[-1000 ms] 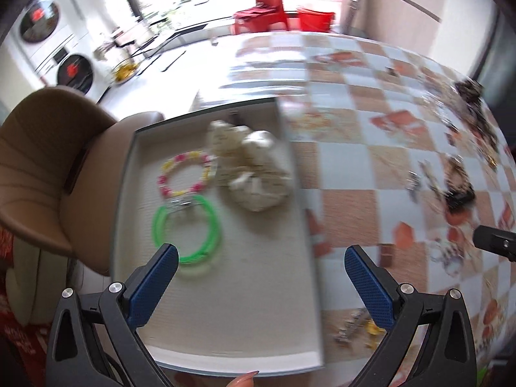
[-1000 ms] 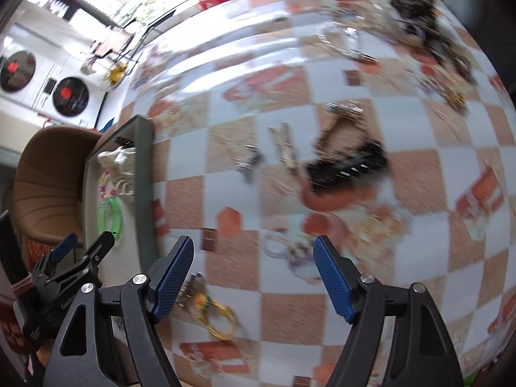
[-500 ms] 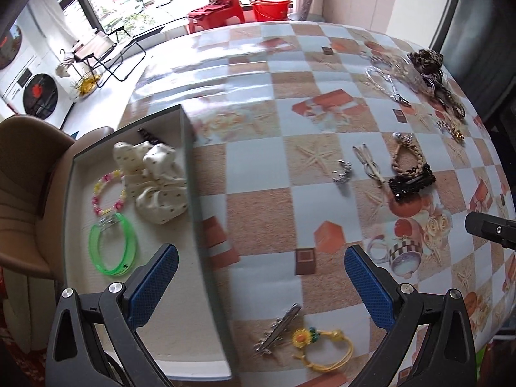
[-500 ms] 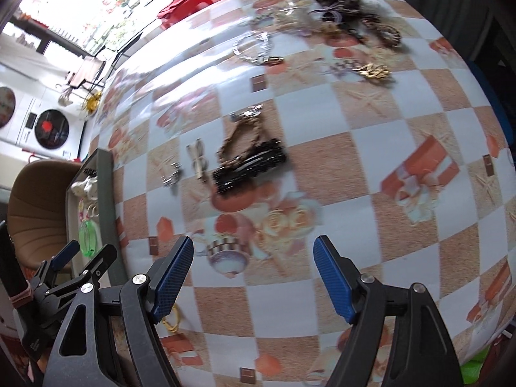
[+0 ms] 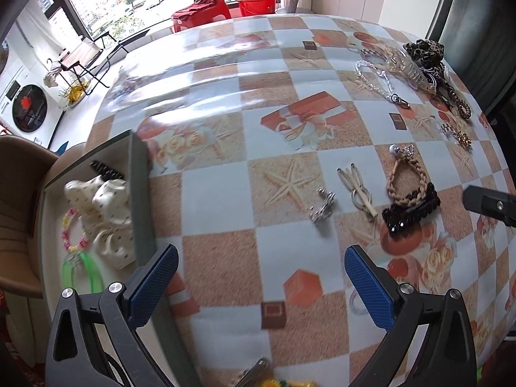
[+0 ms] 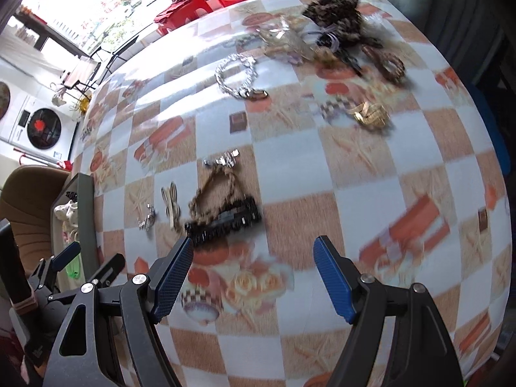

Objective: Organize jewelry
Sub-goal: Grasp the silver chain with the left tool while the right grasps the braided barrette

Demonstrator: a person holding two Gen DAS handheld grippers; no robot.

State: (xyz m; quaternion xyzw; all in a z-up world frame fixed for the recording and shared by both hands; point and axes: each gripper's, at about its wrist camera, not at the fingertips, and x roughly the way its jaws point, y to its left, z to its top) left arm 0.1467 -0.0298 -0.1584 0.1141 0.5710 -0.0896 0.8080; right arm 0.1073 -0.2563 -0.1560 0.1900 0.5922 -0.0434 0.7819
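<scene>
My left gripper [image 5: 258, 285] is open and empty above the checked tablecloth, just right of the grey tray [image 5: 140, 193]. The tray holds a cream scrunchie [image 5: 106, 203], a pink-yellow bead bracelet [image 5: 69, 232] and a green bangle [image 5: 90, 271]. Loose on the cloth lie a silver clip [image 5: 324, 208], a beige hairpin [image 5: 358, 190], a braided brown piece [image 5: 404, 177] and a black hair clip [image 5: 411, 213]. My right gripper [image 6: 253, 277] is open and empty, just in front of the black hair clip [image 6: 222, 219].
A heap of jewelry lies at the table's far right: a leopard scrunchie [image 6: 335, 9], a silver chain [image 6: 238, 77], a gold piece [image 6: 371, 114]. A yellow item and metal clip [image 5: 258, 377] sit at the near edge. A brown chair [image 5: 16, 209] stands left of the tray.
Both grippers have moved right and forward over the table. The tray has slid toward the left edge of the left view; the black hair clip is now close in front of the right gripper.
</scene>
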